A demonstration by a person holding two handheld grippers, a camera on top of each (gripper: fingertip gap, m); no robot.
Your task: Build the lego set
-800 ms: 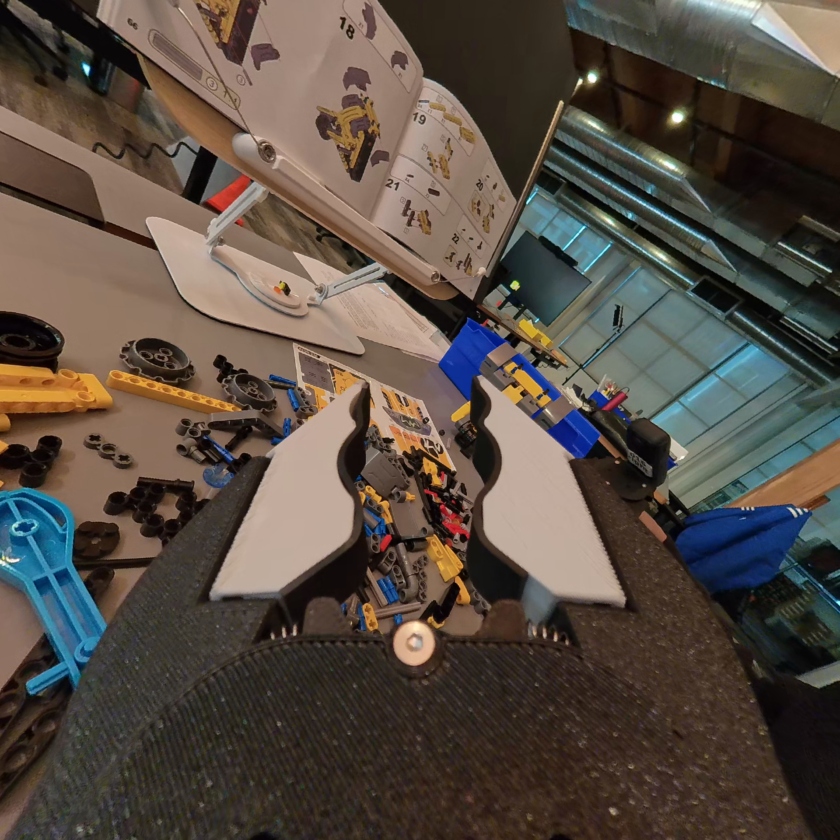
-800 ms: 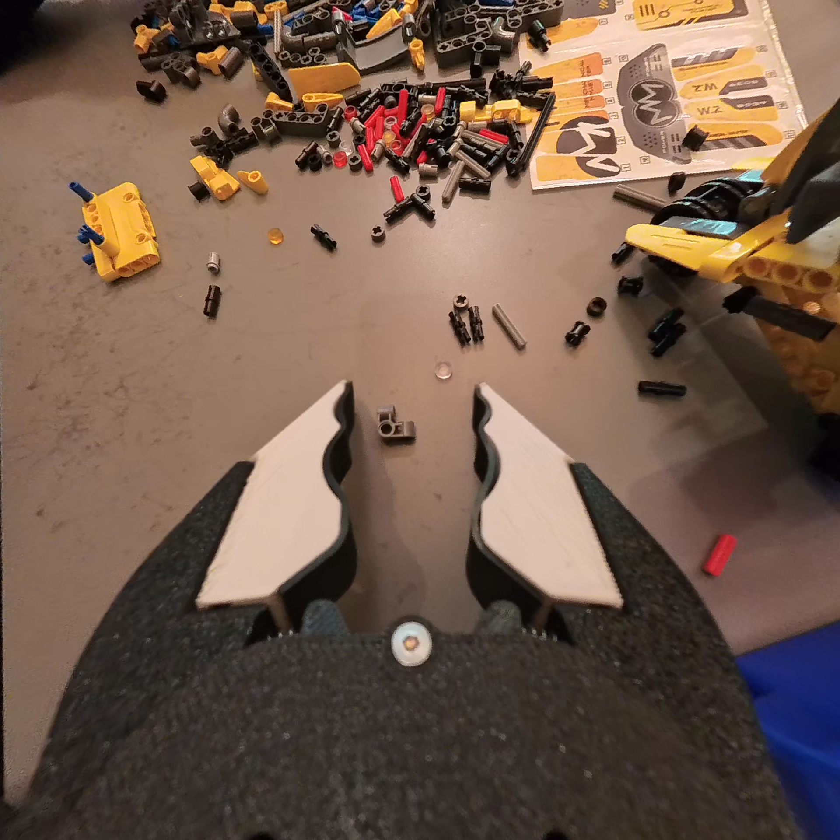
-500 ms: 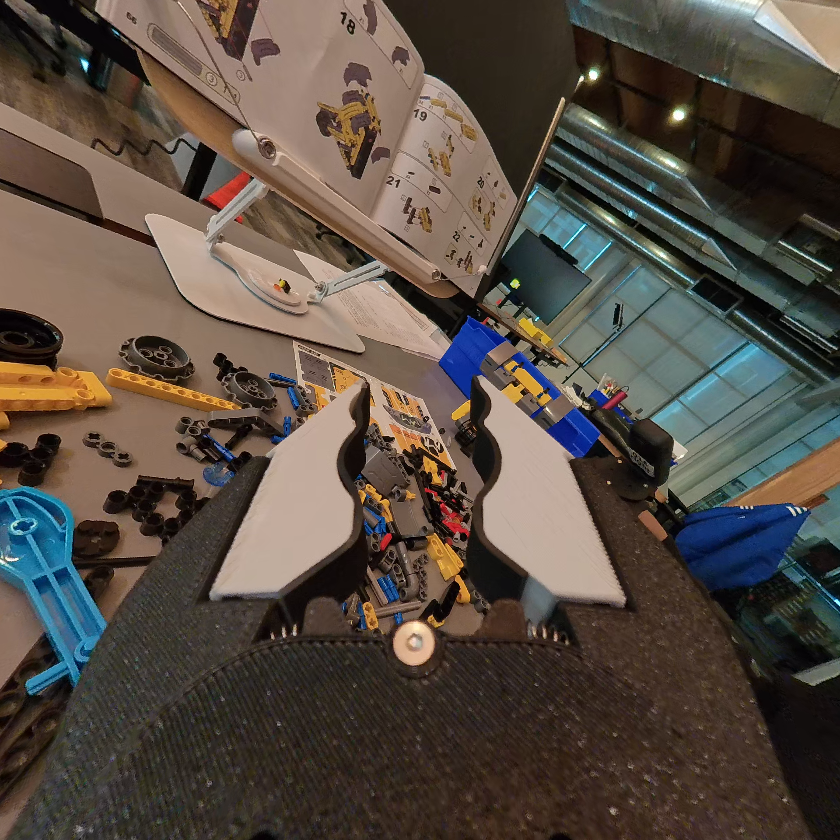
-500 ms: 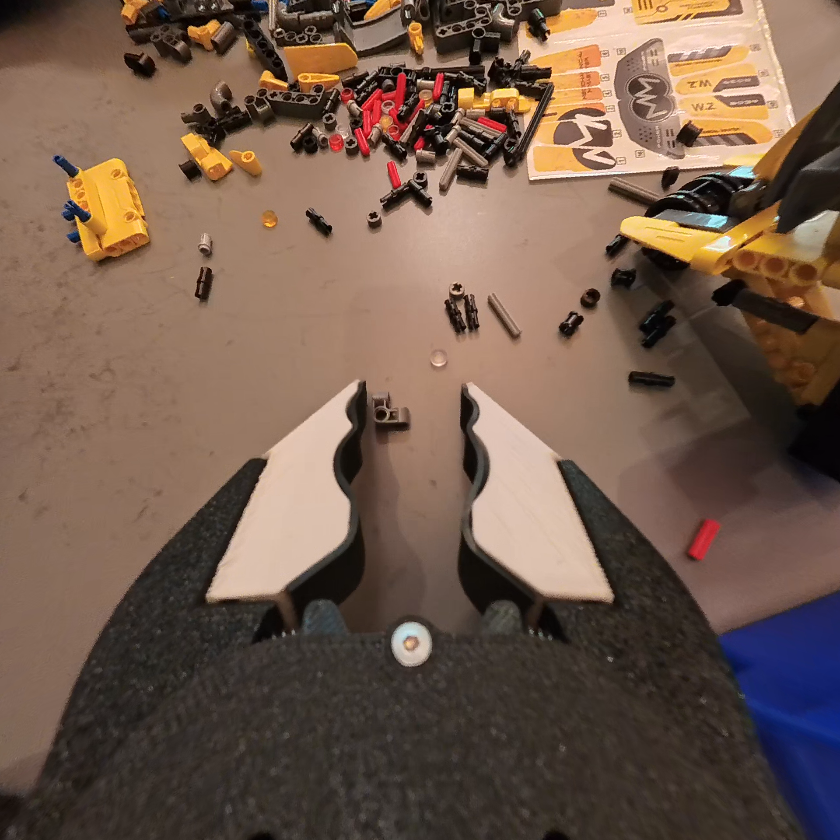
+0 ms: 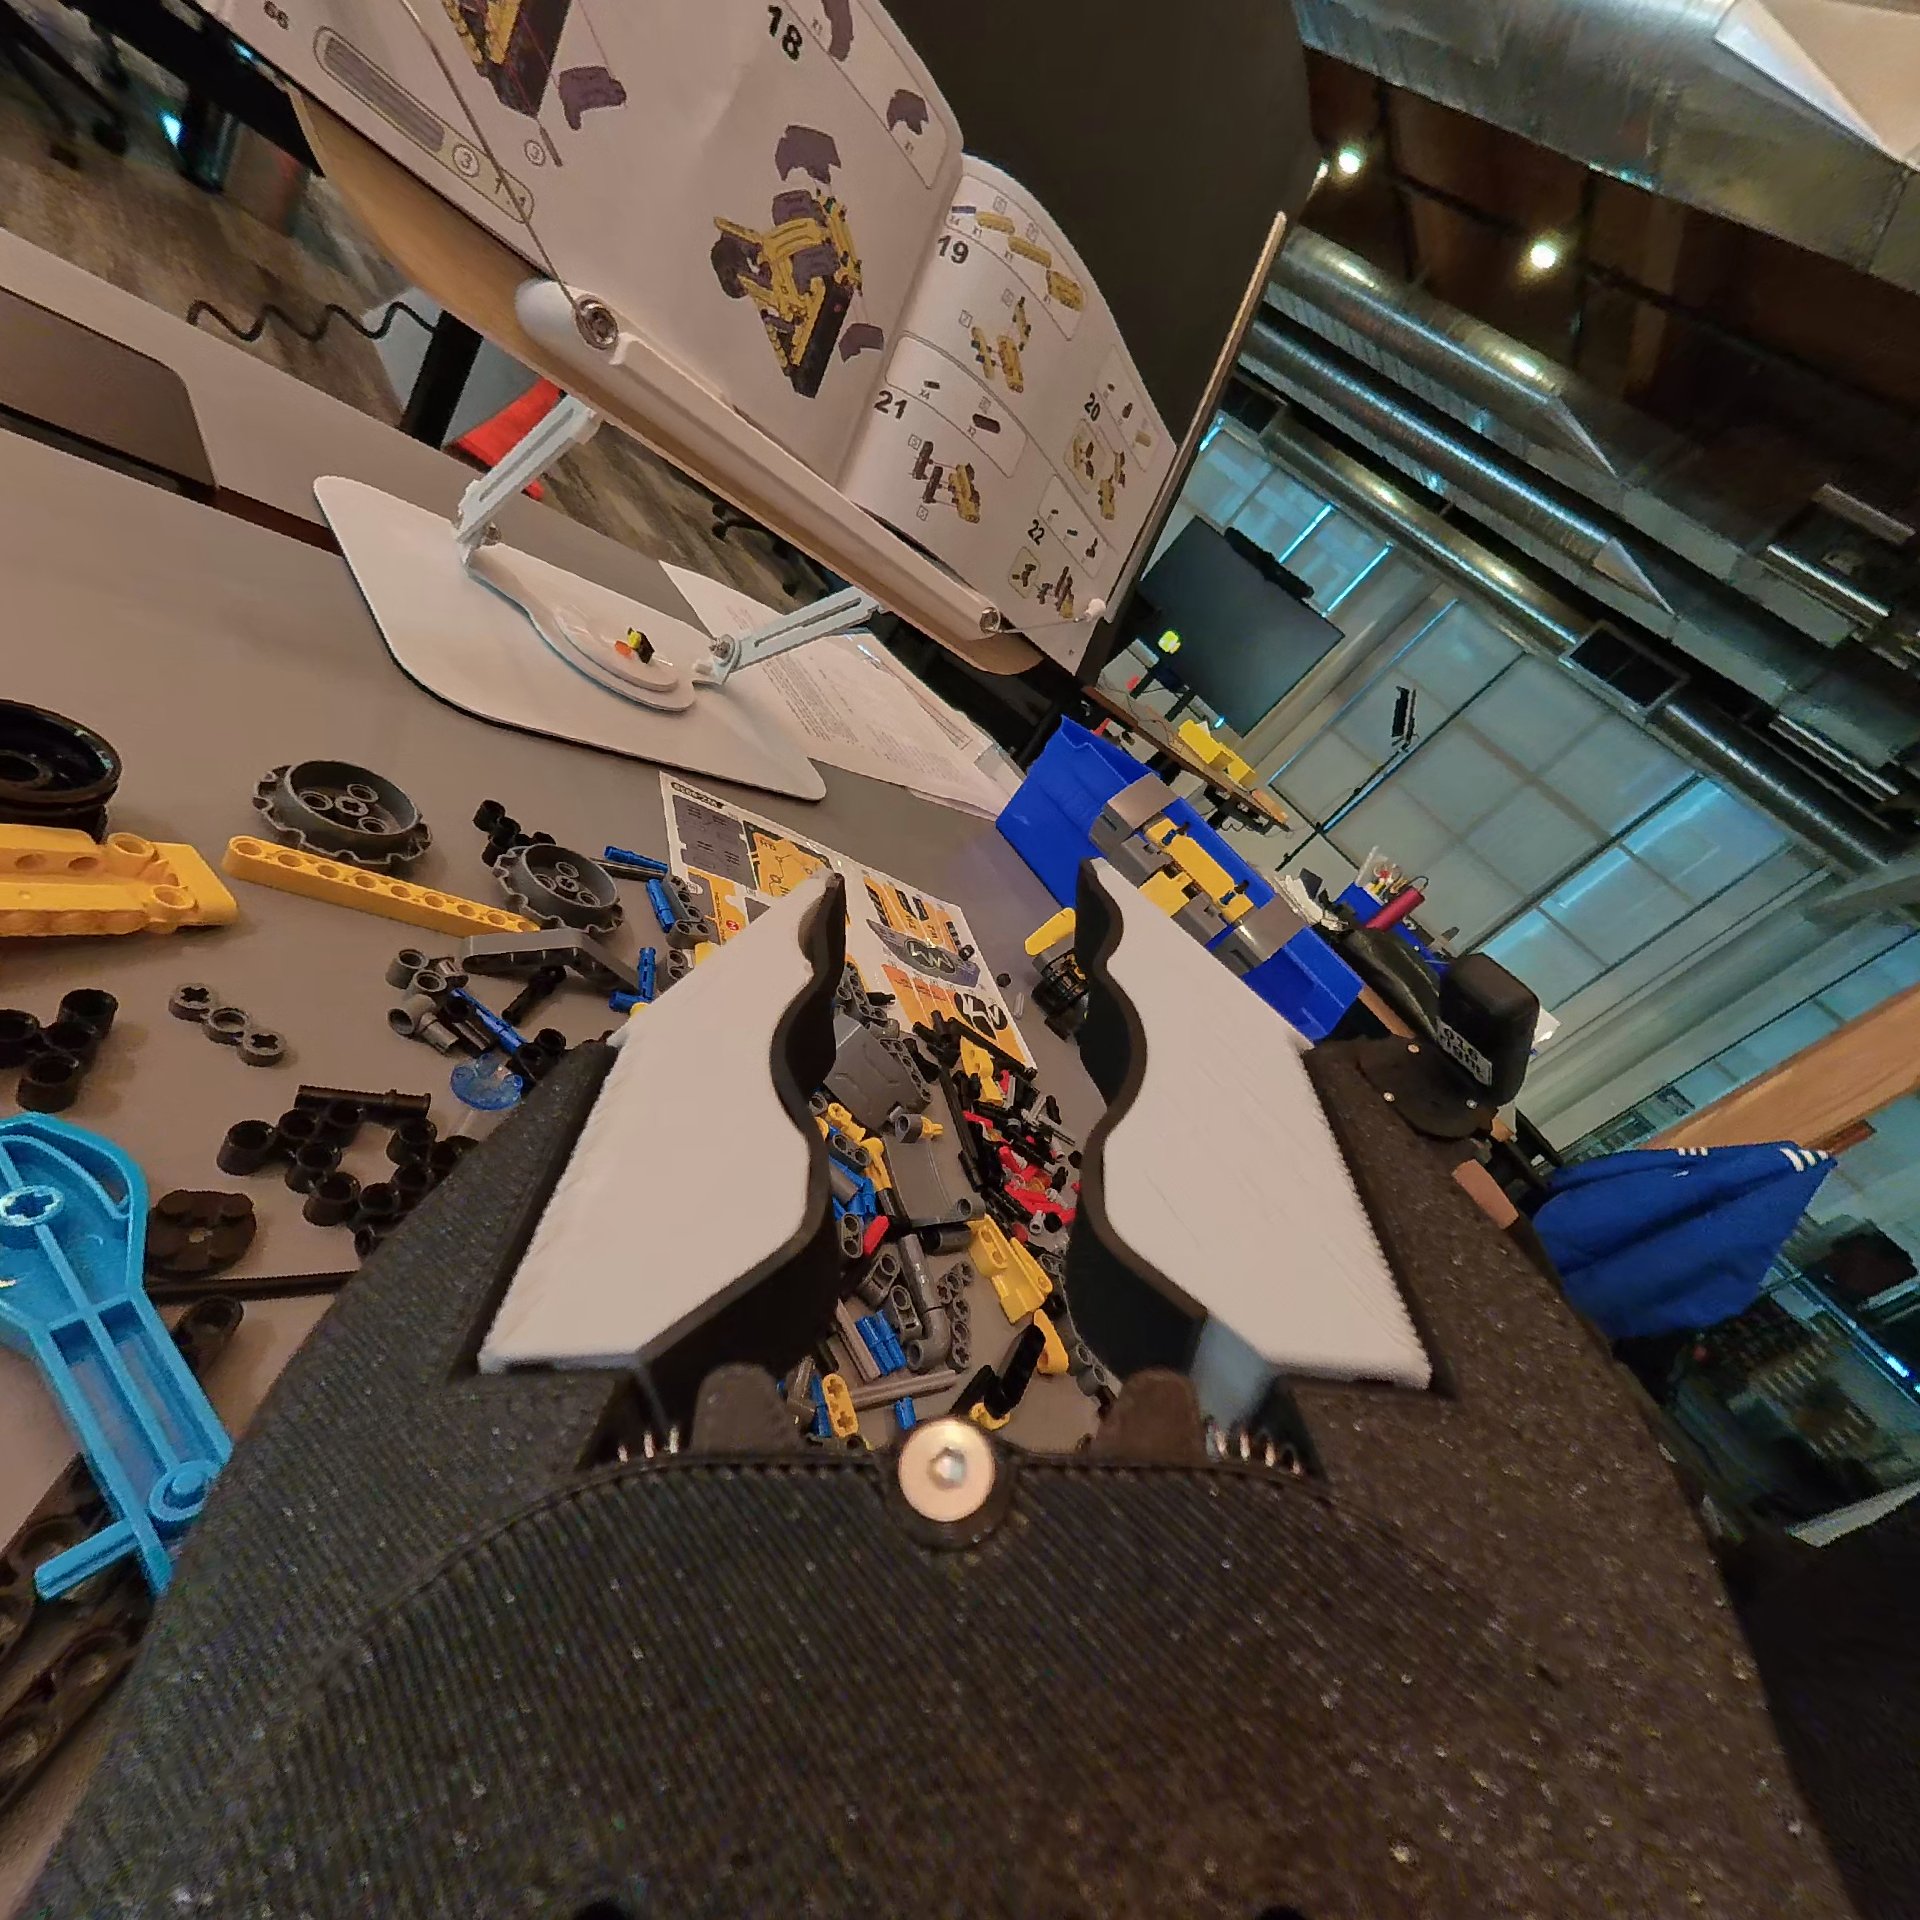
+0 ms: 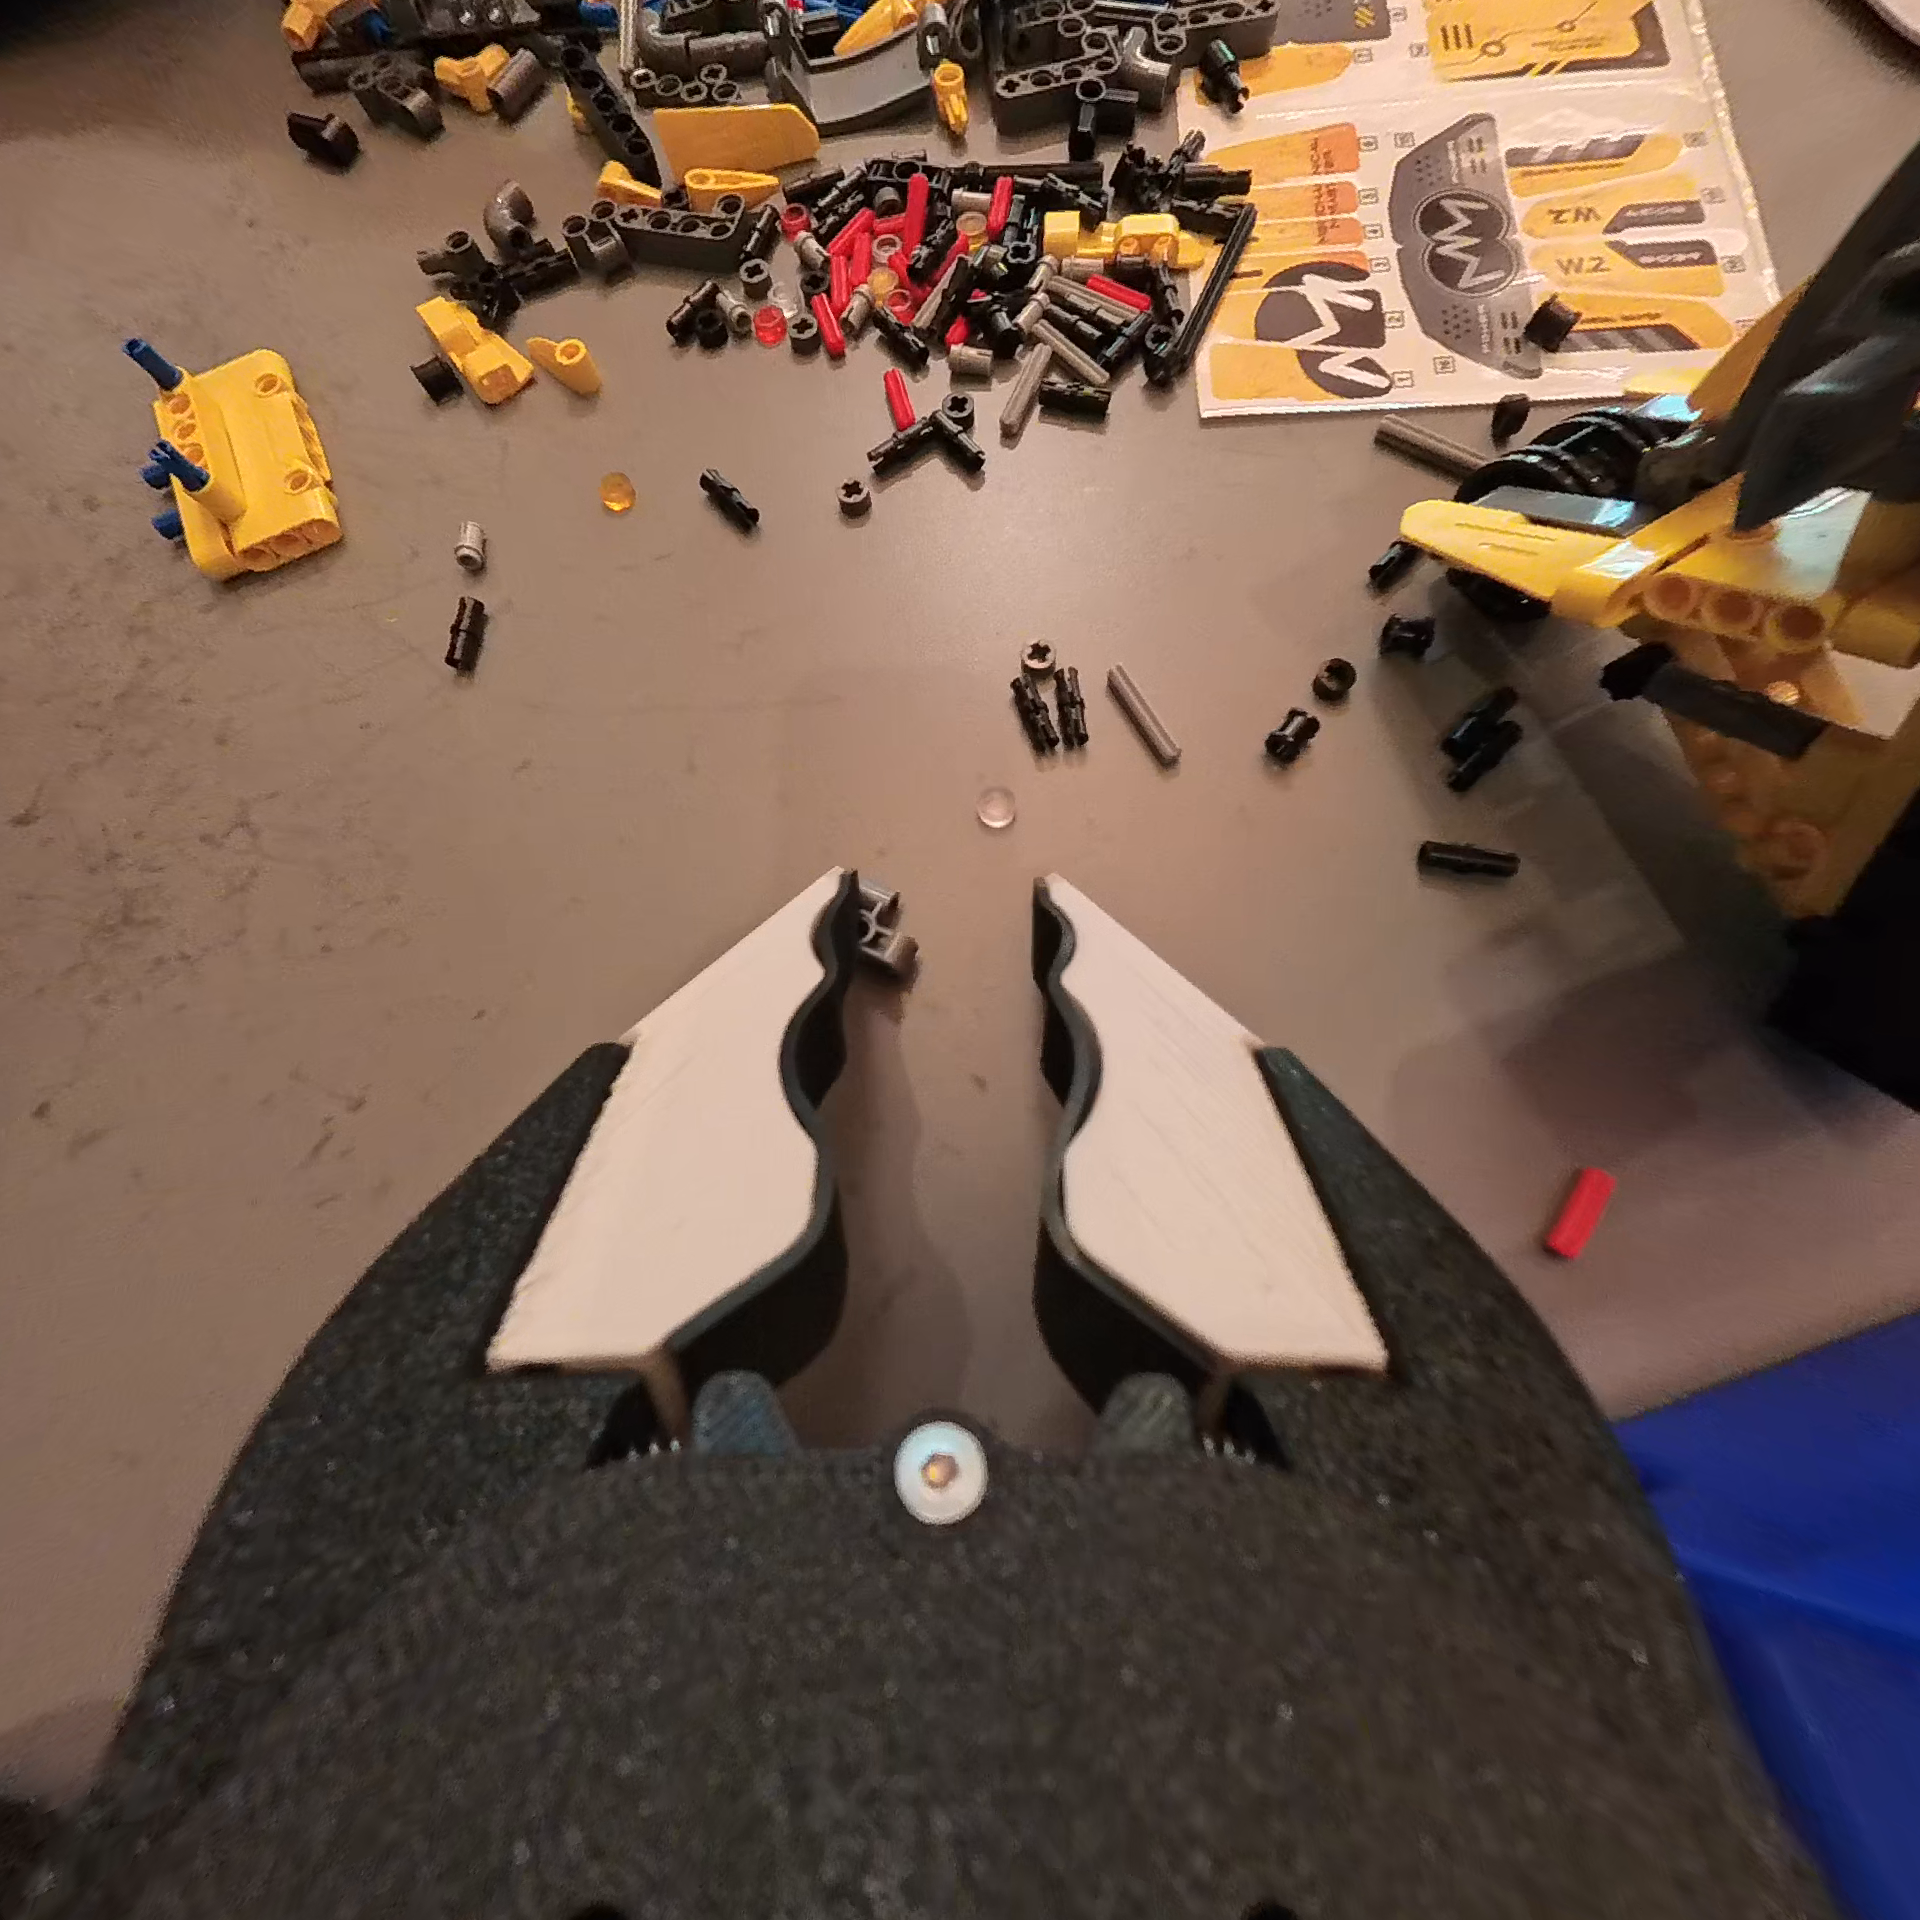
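Note:
My right gripper (image 6: 940,899) is open and low over the grey table. A small grey connector piece (image 6: 883,925) lies between its fingers, touching the tip of the left finger (image 6: 727,1091). The partly built yellow and black model (image 6: 1714,613) stands at the right of the right wrist view. A pile of loose red, black, grey and yellow pieces (image 6: 935,260) lies ahead. My left gripper (image 5: 956,904) is open and empty, held above another pile of loose pieces (image 5: 935,1174). The open instruction booklet (image 5: 831,260) rests on a white stand (image 5: 540,644) behind.
A yellow sub-assembly with blue pins (image 6: 244,462) sits at the left. A sticker sheet (image 6: 1475,208) lies at the back right. A red pin (image 6: 1579,1210) and a blue bin (image 6: 1787,1558) are at the right. A blue tool (image 5: 94,1320), yellow beams (image 5: 364,883) and black wheels (image 5: 338,795) lie left. Some 35 cm of space lies between my two pairs of fingers.
My right gripper moved forward and narrowed somewhat, so the grey connector now touches its left fingertip. The left gripper barely moved.

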